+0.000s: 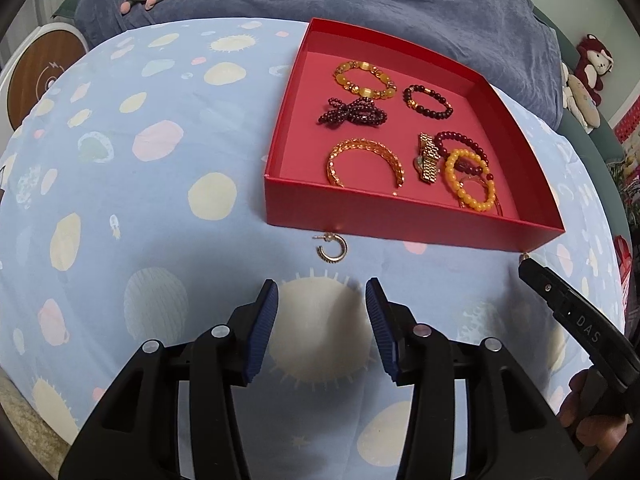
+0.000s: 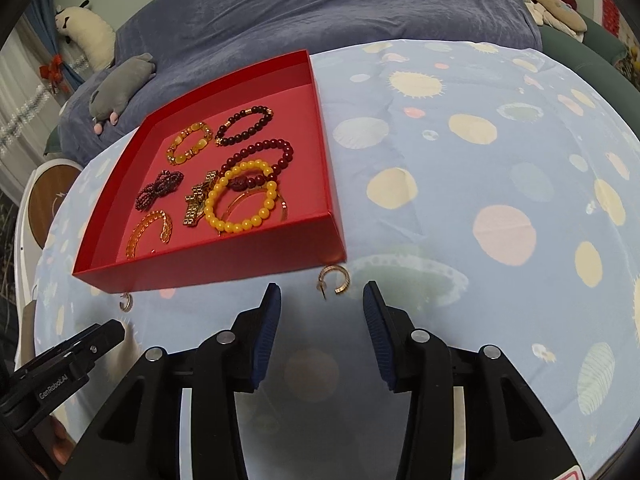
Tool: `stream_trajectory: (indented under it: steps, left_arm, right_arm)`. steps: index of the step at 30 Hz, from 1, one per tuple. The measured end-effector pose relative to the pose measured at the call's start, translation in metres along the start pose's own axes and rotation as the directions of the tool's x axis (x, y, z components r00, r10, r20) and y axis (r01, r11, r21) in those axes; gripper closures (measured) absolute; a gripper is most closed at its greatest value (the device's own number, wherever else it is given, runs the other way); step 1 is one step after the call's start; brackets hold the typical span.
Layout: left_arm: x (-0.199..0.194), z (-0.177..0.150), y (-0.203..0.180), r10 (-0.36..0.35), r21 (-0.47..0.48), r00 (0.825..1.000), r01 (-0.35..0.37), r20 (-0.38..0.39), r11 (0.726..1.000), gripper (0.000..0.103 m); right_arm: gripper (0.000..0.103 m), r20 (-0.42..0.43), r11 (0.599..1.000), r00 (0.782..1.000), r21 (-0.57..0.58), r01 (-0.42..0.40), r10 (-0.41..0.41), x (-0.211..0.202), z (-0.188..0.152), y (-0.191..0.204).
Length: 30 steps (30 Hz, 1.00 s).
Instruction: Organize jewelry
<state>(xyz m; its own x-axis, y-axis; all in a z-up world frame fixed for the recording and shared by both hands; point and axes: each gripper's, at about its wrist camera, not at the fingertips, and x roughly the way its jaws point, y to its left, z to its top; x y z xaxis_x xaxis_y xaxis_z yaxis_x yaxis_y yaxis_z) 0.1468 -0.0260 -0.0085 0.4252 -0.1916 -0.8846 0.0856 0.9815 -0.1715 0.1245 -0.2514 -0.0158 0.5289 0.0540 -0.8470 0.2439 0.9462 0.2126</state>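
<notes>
A red box (image 1: 400,216) is seen in the upper right of the left wrist view, set on a table covered by a pale blue spotted cloth (image 1: 160,184). Beaded bracelets, among them a yellow bead bracelet (image 1: 470,180), a gold watch (image 1: 428,158) and a gold cuff (image 1: 366,160) are laid inside it. One gold hoop earring (image 1: 332,249) is found on the cloth just below the box's near wall, ahead of the left gripper (image 1: 322,300), whose jaws are held apart with nothing between them. In the right wrist view a second hoop earring (image 2: 335,280) lies just past the fingertips of the right gripper (image 2: 322,300), likewise parted and empty.
</notes>
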Motion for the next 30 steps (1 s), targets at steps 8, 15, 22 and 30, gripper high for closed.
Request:
stream_trajectory:
  steps: [8, 15, 22, 30]
  left_arm:
    - [0.011, 0.011, -0.004, 0.013, 0.001, 1.0, -0.013, 0.017, 1.0, 0.06]
    - [0.015, 0.015, -0.01, 0.038, 0.034, 0.999, -0.039, 0.035, 0.999, 0.074]
    - [0.015, 0.015, -0.01, 0.032, 0.045, 0.999, -0.033, 0.027, 0.998, 0.086]
    - [0.003, 0.005, -0.01, 0.017, 0.041, 1.0, -0.018, 0.018, 0.999, 0.087]
  right_arm:
    - [0.064, 0.012, 0.998, 1.0, -0.052, 0.026, -0.026, 0.012, 0.004, 0.01]
    - [0.084, 0.025, 0.995, 0.998, -0.077, 0.06, -0.059, 0.011, 0.002, 0.01]
    - [0.087, 0.018, 0.997, 0.999, -0.063, 0.049, -0.048, 0.009, 0.003, 0.007]
    - [0.087, 0.024, 0.999, 1.0, -0.029, 0.017, -0.016, -0.012, -0.012, 0.002]
